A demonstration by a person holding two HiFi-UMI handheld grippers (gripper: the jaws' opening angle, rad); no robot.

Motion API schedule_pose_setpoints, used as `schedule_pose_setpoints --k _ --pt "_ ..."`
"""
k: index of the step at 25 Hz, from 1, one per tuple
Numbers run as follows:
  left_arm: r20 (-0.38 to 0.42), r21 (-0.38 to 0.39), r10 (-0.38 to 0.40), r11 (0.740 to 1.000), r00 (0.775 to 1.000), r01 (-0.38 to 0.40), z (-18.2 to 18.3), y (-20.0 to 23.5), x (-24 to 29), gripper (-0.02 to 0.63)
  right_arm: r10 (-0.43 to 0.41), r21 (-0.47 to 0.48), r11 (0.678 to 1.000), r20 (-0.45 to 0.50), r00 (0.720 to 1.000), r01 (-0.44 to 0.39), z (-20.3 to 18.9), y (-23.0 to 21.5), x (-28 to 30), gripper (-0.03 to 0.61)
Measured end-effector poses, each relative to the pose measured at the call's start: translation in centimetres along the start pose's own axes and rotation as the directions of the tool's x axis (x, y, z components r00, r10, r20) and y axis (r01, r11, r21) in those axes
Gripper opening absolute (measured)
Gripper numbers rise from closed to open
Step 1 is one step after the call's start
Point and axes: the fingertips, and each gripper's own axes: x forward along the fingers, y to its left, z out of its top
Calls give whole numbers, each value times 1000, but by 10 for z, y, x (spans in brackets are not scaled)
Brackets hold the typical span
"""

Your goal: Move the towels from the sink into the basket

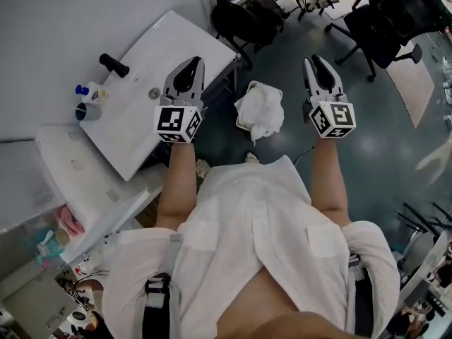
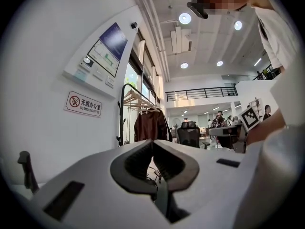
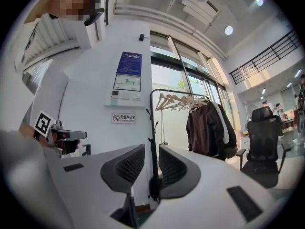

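Up on the wall, a red and white sign (image 2: 83,104) reads "NO SMOKING OFFICE". Both arms reach straight out, level, side by side. The left tool (image 2: 151,144) is pressed together and empty. The right tool (image 3: 151,149) is spread a little and empty too. The towels (image 1: 260,110) lie in the basket (image 1: 241,121) on the floor, between the two tools and beside the sink (image 1: 141,97).

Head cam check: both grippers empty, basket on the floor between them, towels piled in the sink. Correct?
One thing is off: the head view shows the sink bare of towels; the white towels lie in the basket. The rest stands: the left gripper and right gripper hold nothing, and the basket sits on the floor between them.
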Motion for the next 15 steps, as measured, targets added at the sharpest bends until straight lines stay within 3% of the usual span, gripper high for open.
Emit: schedule_pose_setpoints --k 15 --pt "17 60 86 994 996 -87 29 27 -32 17 27 -38 999 47 999 -25 34 -3 -14 44"
